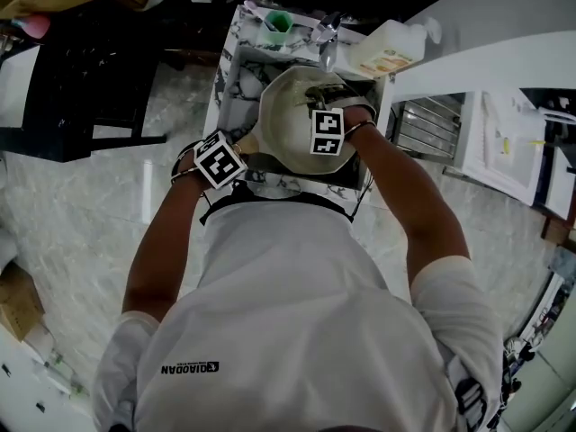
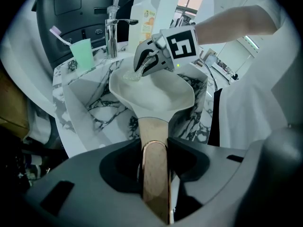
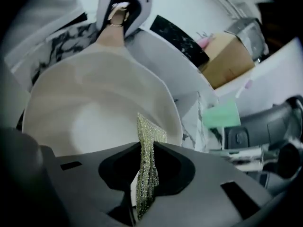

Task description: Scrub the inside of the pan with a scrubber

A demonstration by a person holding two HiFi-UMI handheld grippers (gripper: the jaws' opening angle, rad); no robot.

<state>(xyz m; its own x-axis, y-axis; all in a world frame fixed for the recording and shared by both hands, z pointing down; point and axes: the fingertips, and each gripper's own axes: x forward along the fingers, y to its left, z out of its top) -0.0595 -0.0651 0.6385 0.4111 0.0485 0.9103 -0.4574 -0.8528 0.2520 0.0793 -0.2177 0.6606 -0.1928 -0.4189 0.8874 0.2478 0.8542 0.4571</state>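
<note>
A cream pan (image 1: 286,113) is tilted over the marble sink (image 1: 236,79). My left gripper (image 2: 155,150) is shut on the pan's wooden handle (image 2: 154,174); in the head view the left gripper (image 1: 225,156) is at the pan's near-left side. My right gripper (image 3: 147,169) is shut on a yellow-green mesh scrubber (image 3: 147,160), whose top edge stands at the pan's (image 3: 94,112) near rim. In the left gripper view the right gripper (image 2: 147,63) presses the scrubber (image 2: 134,74) against the far rim of the pan (image 2: 154,91).
A green cup (image 2: 81,51) with a toothbrush, a chrome faucet (image 2: 112,30) and a soap bottle (image 1: 387,50) stand along the sink's back edge. The sink walls (image 2: 90,103) close in round the pan. A cardboard box (image 3: 227,60) lies beyond.
</note>
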